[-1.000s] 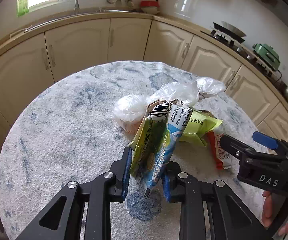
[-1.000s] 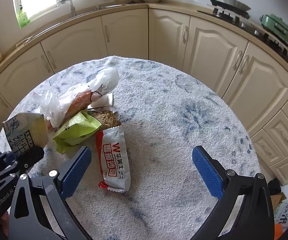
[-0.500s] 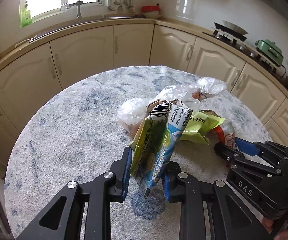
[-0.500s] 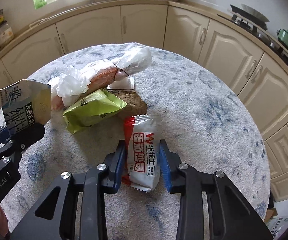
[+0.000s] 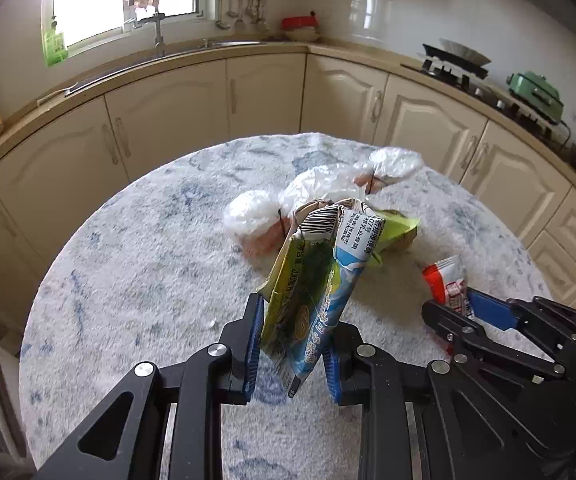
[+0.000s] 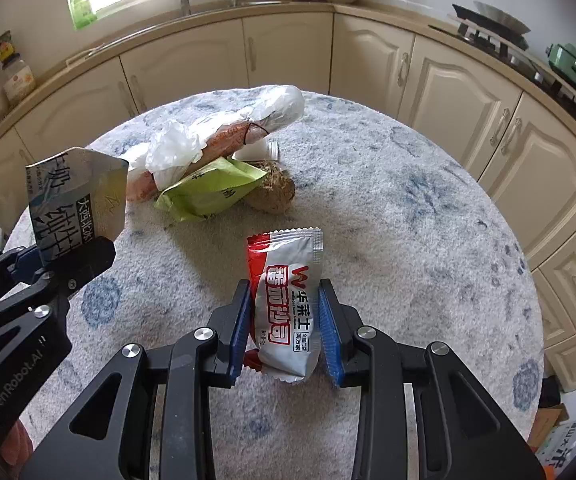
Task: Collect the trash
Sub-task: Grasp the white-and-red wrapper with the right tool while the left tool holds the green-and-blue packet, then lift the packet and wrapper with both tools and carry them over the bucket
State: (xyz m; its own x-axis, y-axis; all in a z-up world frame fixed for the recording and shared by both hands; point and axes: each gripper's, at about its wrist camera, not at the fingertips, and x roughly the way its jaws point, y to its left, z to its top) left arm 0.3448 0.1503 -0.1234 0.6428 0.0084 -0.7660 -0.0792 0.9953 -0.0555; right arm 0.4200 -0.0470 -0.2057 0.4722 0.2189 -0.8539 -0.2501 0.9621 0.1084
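The left hand-held gripper (image 5: 292, 344) clamps a crushed milk carton (image 5: 316, 292) above the tabletop (image 5: 135, 280). In the middle a green wrapper (image 6: 207, 188) lies against clear plastic bags (image 6: 223, 136). On the right, the right hand-held gripper (image 6: 283, 328) grips a red-and-white sachet (image 6: 288, 300).

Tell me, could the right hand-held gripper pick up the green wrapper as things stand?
Probably not yet. The right hand-held gripper is shut on the red and white sachet, so its fingers are full. The path looks free: the green wrapper lies just ahead on the table, partly under a plastic bag.
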